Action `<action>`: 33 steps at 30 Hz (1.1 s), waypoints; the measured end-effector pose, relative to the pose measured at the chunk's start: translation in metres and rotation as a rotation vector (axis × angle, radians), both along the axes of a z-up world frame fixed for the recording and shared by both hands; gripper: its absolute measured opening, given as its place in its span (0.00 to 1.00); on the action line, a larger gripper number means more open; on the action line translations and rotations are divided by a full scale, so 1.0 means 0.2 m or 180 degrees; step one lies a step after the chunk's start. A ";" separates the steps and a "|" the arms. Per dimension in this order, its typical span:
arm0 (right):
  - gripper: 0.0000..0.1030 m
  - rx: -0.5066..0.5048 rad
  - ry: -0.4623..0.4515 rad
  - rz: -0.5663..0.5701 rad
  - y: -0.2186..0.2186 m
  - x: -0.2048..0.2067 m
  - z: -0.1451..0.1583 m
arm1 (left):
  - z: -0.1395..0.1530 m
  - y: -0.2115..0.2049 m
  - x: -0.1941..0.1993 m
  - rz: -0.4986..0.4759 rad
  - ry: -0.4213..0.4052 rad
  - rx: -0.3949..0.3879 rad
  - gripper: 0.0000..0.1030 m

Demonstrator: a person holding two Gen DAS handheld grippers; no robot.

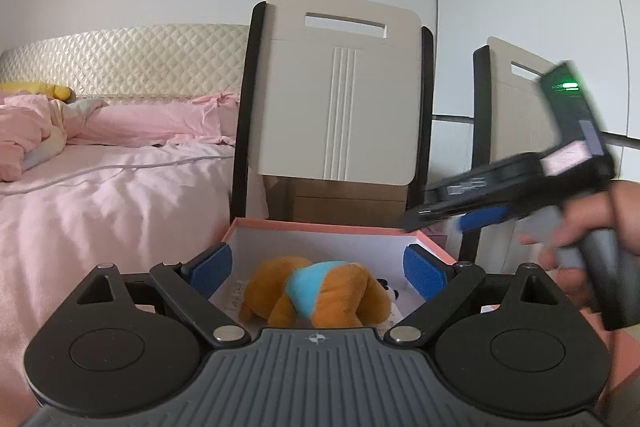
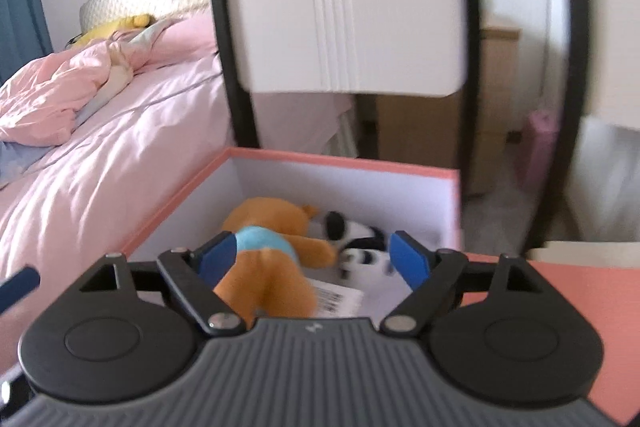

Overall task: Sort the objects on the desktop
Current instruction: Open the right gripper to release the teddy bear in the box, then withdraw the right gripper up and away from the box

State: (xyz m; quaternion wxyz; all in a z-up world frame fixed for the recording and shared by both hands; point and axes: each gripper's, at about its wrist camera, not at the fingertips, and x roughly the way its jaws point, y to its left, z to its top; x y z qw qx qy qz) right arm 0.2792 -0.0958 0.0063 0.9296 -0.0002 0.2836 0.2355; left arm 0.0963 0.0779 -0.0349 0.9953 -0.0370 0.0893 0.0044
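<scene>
Box, open-topped, coral-pink cardboard with white interior [image 1: 320, 227], standing beside a bed with pink bedding [image 1: 100, 195] and in front of a white chair back with black frame [image 1: 340, 99]. Contents: orange-brown plush animal with light-blue band around its middle [image 1: 316, 291], lying on its side on the box floor, white tag just beside it; small black-and-white plush panda [image 2: 360, 239], touching the orange toy's far end. Left hand-held gripper [image 1: 318, 267]: blue-padded fingers spread wide, empty, poised above the box with the orange toy visible between them. Right hand-held gripper [image 2: 314, 259]: fingers likewise wide apart, holding nothing, above the near edge of the box; motion-blurred in the left view, where a hand grips its handle. Coral-pink flat panel [image 2: 580, 307] lies right of the box.
</scene>
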 end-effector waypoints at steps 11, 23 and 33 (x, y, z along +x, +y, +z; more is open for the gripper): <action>0.90 0.0141 -0.0530 -0.0327 -0.41 -0.47 0.01 | 0.02 -0.13 -0.02 -0.0105 0.0057 0.0158 0.92; 1.00 0.0525 -0.0957 -0.0481 -0.76 -0.91 -0.02 | 0.03 -0.43 -0.12 0.0013 0.0022 0.0437 0.92; 1.00 0.0609 -0.1091 -0.0620 -1.02 -1.18 -0.10 | 0.00 -0.75 -0.28 -0.0060 -0.0060 0.0658 0.92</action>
